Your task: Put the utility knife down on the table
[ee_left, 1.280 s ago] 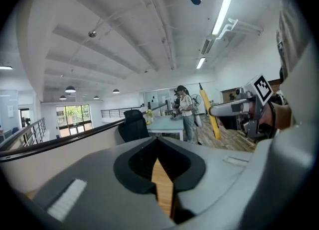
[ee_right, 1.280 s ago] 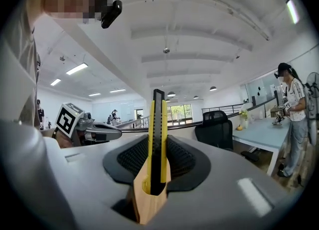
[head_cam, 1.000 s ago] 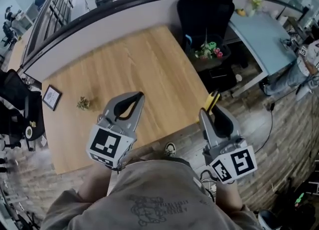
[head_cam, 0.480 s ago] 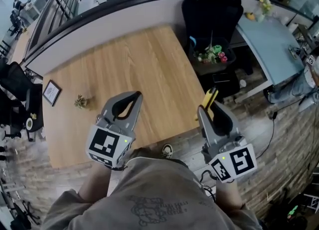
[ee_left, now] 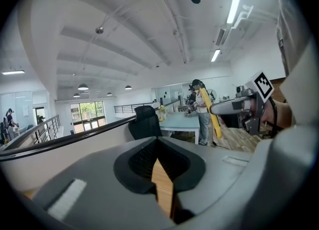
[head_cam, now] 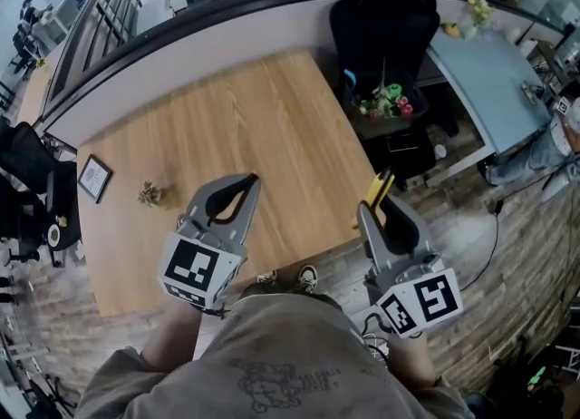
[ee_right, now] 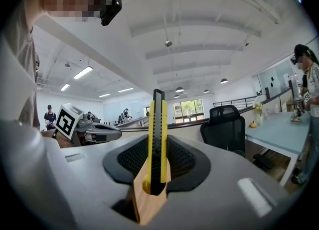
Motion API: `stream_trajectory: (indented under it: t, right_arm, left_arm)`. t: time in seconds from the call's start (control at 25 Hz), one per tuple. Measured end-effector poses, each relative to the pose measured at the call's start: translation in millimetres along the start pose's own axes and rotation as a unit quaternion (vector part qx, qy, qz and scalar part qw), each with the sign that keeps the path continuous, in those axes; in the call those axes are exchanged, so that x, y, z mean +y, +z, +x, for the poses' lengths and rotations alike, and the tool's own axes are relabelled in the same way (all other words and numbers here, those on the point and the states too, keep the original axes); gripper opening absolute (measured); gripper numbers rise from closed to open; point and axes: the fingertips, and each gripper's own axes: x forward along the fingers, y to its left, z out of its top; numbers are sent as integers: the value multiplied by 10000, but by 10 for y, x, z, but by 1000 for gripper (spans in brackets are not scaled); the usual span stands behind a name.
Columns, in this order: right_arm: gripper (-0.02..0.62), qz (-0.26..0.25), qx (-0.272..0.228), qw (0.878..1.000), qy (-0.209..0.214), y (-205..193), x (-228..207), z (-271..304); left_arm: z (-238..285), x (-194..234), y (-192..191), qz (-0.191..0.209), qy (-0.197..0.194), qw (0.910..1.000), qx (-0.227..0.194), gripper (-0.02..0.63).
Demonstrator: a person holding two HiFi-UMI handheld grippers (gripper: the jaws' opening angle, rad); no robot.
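My right gripper is shut on a yellow and black utility knife. The knife sticks up out of the jaws and hangs by the near right corner of the wooden table. In the right gripper view the knife stands upright between the jaws of the right gripper. My left gripper hovers over the table's front part, shut, with nothing in it. The left gripper view shows only a strip of tabletop past the left gripper, with the knife off to the right.
A small dried plant and a framed picture lie near the table's left end. A black office chair and a crate of flowers stand beyond its right edge. A pale blue table and a person are at far right.
The head view has swayed a little. Both grippers stay in nearly the same places, and the knife is still held in the right one.
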Motion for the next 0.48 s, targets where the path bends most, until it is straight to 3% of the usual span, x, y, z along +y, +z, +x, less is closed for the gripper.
stream_trajectory:
  t: [0.48]
  right_arm:
    - [123,73,600,9982,-12,-92,-128,652]
  left_arm:
    - [130,492,-159,-1,137,9999,55,2]
